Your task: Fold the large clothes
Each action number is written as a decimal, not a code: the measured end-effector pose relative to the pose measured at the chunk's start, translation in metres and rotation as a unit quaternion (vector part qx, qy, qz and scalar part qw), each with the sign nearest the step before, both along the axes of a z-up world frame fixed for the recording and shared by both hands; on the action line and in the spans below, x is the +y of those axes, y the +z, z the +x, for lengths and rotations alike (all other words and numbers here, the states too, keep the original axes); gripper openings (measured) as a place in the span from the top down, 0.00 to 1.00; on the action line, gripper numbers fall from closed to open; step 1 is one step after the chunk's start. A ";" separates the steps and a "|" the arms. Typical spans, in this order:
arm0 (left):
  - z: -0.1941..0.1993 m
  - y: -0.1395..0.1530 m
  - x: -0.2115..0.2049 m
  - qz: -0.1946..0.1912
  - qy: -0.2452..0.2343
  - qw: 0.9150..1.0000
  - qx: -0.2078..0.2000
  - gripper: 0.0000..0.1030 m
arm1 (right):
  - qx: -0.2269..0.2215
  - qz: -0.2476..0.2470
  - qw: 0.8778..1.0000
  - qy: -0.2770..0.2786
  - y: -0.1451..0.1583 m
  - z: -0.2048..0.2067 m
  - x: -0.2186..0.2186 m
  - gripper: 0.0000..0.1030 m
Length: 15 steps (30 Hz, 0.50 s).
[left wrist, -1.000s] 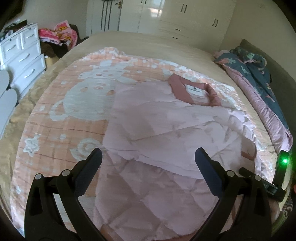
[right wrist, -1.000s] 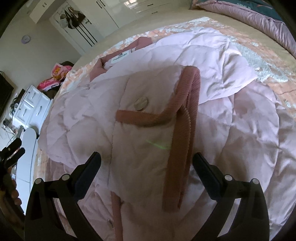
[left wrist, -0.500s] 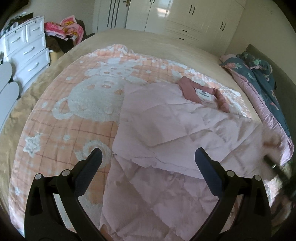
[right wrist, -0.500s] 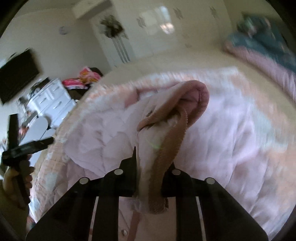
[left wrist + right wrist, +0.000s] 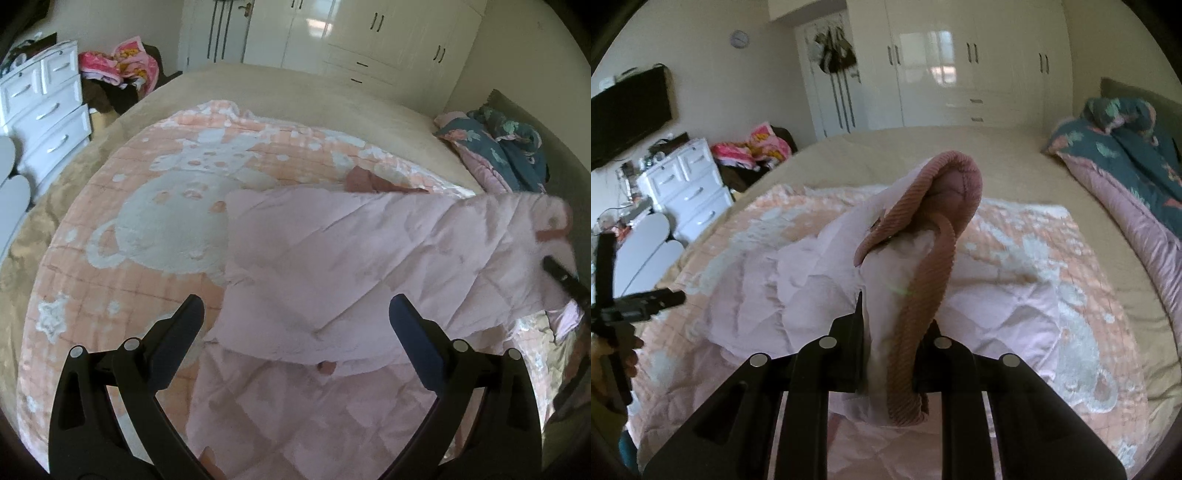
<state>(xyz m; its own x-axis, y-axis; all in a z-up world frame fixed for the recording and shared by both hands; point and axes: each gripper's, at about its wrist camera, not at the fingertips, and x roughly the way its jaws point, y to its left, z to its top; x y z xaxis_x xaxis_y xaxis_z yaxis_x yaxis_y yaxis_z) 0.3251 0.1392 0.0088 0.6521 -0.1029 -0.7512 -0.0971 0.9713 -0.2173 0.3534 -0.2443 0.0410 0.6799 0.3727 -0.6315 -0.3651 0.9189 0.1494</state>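
Right claw [image 5: 892, 354], spread wide 1 second ago, now clenched on ribbed cuff [image 5: 925, 295] of pink quilted jacket [image 5: 332, 266], sleeve lifted off bed [image 5: 295, 92]. Left claw [image 5: 295, 317] released, empty, above jacket's near half. Sleeve fold under way.

This is a home bedroom: a wide bed with a beige cover [image 5: 1015, 155] fills the room, with a rumpled teal floral duvet [image 5: 1126, 162] along its right edge. Glossy white wardrobe doors [image 5: 960, 62] line the far wall, and a white chest of drawers [image 5: 687, 188] stands under a black wall-mounted television [image 5: 628, 114].
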 end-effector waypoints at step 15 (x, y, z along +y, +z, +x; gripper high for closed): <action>0.037 -0.034 -0.046 -0.005 -0.037 0.999 0.028 0.09 | 0.068 -0.005 0.997 -0.044 -0.052 0.011 -0.012 0.71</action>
